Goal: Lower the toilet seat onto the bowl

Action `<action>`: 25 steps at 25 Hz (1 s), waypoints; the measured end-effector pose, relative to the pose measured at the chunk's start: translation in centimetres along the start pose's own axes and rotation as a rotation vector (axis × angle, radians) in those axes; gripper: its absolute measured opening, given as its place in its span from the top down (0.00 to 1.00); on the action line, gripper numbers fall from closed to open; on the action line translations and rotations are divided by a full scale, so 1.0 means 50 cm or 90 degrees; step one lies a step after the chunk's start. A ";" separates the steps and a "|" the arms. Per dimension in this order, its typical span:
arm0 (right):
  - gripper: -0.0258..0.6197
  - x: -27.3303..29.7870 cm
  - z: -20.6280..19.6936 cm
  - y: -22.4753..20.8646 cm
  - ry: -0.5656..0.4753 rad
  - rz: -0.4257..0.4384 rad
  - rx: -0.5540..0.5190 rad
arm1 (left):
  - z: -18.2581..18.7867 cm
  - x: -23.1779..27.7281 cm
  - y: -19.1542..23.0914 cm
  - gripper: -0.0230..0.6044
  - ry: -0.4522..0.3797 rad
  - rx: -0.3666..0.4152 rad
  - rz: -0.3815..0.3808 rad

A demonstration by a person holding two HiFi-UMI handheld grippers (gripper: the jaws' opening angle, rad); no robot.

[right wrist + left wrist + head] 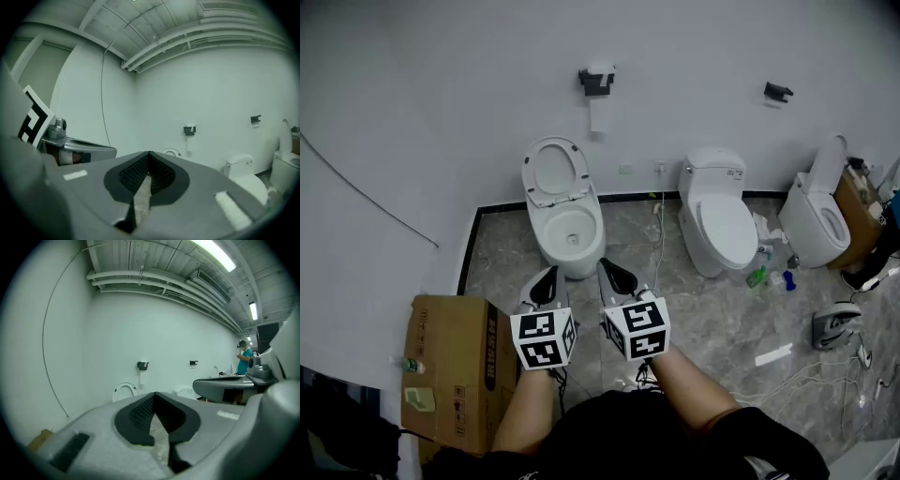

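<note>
Lower left of frame: cardboard box (455, 375) on the floor (722, 319), top flaps shut, contents can't be seen. Small green-capped bottle (411, 366) sits at its left edge.

Bottom centre: left hand-held gripper (546, 286) has its jaws pressed together with nothing between them. It points at the near toilet but stops short of it, not touching.

Centre-left, above it: toilet seat (555, 172) stands up against the wall. The bowl (570, 230) below is uncovered, white inside showing.

Right hand-held gripper (617, 275) is just beside the left one, jaws also closed and holding nothing, apart from the bowl.

Right of centre: 2nd toilet (717, 220), lid down. Green bottle (757, 277) stands on the floor just right of its base.

Far right: 3rd toilet (816, 211), lid raised.
</note>
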State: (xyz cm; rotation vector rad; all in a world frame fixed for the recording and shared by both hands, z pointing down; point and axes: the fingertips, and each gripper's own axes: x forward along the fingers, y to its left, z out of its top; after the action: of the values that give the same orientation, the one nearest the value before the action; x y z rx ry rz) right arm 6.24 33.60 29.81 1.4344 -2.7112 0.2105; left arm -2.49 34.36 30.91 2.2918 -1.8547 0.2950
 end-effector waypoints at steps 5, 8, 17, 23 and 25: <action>0.95 -0.006 -0.002 -0.043 0.002 0.007 0.006 | 0.002 0.021 -0.030 0.95 0.004 -0.010 0.009; 0.95 -0.010 -0.009 -0.066 0.002 0.020 0.020 | 0.002 0.031 -0.048 0.95 0.003 -0.010 0.019; 0.95 -0.012 -0.032 -0.094 0.020 0.039 0.017 | -0.029 0.052 -0.072 0.95 0.031 -0.023 0.037; 0.95 0.007 -0.037 -0.120 0.027 0.030 0.012 | -0.027 0.092 -0.063 0.95 0.038 -0.021 0.035; 0.95 0.020 -0.037 -0.132 0.026 0.024 0.011 | -0.021 0.112 -0.064 0.95 0.037 -0.012 0.030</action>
State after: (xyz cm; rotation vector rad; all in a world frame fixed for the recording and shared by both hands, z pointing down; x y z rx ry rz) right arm 11.11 29.40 32.33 1.3696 -2.7116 0.2637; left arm 1.71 30.02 33.34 2.2057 -1.8775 0.3444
